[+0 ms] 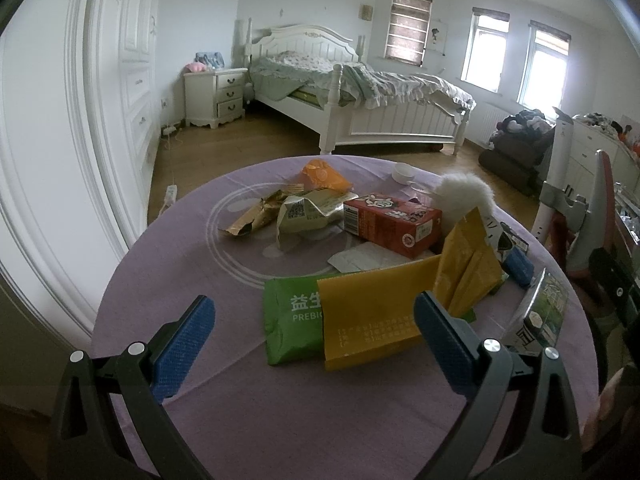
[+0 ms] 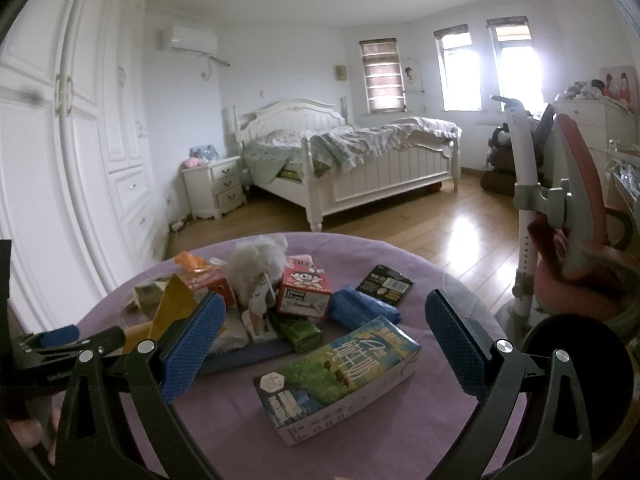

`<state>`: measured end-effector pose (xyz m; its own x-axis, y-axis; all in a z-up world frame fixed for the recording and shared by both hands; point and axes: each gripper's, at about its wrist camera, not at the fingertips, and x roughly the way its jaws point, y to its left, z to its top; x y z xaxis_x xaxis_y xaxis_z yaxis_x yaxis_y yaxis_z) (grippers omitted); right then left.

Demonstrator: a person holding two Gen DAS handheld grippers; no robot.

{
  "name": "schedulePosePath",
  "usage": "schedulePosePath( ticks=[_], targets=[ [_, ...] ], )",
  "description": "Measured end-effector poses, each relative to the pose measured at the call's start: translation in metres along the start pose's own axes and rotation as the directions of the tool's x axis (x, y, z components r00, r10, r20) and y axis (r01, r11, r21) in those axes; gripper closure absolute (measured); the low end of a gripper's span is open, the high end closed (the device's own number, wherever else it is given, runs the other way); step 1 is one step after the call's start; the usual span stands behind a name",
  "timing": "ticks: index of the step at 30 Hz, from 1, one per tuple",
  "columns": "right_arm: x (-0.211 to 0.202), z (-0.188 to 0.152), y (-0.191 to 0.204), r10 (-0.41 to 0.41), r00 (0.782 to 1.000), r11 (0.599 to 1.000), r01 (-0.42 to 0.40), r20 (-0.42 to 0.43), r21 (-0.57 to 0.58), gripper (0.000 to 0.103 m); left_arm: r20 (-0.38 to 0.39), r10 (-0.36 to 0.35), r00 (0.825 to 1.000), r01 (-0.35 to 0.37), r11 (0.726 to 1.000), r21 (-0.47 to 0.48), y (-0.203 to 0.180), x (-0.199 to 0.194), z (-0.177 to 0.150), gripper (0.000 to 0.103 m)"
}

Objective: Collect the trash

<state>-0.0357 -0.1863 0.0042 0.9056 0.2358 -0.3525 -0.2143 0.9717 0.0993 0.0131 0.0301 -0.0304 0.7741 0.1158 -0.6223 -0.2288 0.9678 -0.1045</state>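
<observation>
Trash lies on a round table with a purple cloth (image 1: 280, 420). In the left wrist view my left gripper (image 1: 314, 338) is open and empty, its blue pads either side of a yellow packet (image 1: 372, 316) that overlaps a green packet (image 1: 290, 320). Behind them lie a red carton (image 1: 392, 220), crumpled wrappers (image 1: 300, 212) and an orange wrapper (image 1: 324, 176). In the right wrist view my right gripper (image 2: 324, 340) is open and empty, just above a green-and-blue milk carton (image 2: 336, 380) lying on the cloth (image 2: 400, 440). Beyond it are a small red carton (image 2: 304, 292), a blue packet (image 2: 360, 308) and a black packet (image 2: 386, 284).
A white fluffy object (image 1: 464, 196) and a white cup (image 1: 404, 172) sit at the table's far side. A chair with a red back (image 2: 576, 208) stands at the right. A bed (image 2: 360, 160), nightstand (image 2: 214, 188) and wardrobe (image 2: 80, 160) lie beyond on wood floor.
</observation>
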Motion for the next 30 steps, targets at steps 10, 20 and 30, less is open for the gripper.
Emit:
schedulePosePath(
  ticks=[10, 20, 30],
  targets=[
    [-0.0002, -0.0001, 0.0002, 0.001, 1.0, 1.0, -0.001, 0.0, 0.002, 0.004, 0.0, 0.002, 1.0, -0.002, 1.0, 0.001, -0.0001, -0.0006, 0.0004, 0.005],
    [0.0006, -0.0016, 0.0009, 0.002, 1.0, 1.0, -0.002, -0.001, 0.004, 0.004, 0.0, 0.003, 1.0, -0.003, 1.0, 0.003, -0.0003, -0.0009, 0.0002, 0.005],
    [0.0009, -0.0008, -0.0006, 0.001, 1.0, 1.0, -0.001, -0.008, 0.008, 0.004, -0.012, -0.023, 1.0, 0.023, 0.999, -0.039, 0.0069, 0.0013, 0.0009, 0.005]
  ],
)
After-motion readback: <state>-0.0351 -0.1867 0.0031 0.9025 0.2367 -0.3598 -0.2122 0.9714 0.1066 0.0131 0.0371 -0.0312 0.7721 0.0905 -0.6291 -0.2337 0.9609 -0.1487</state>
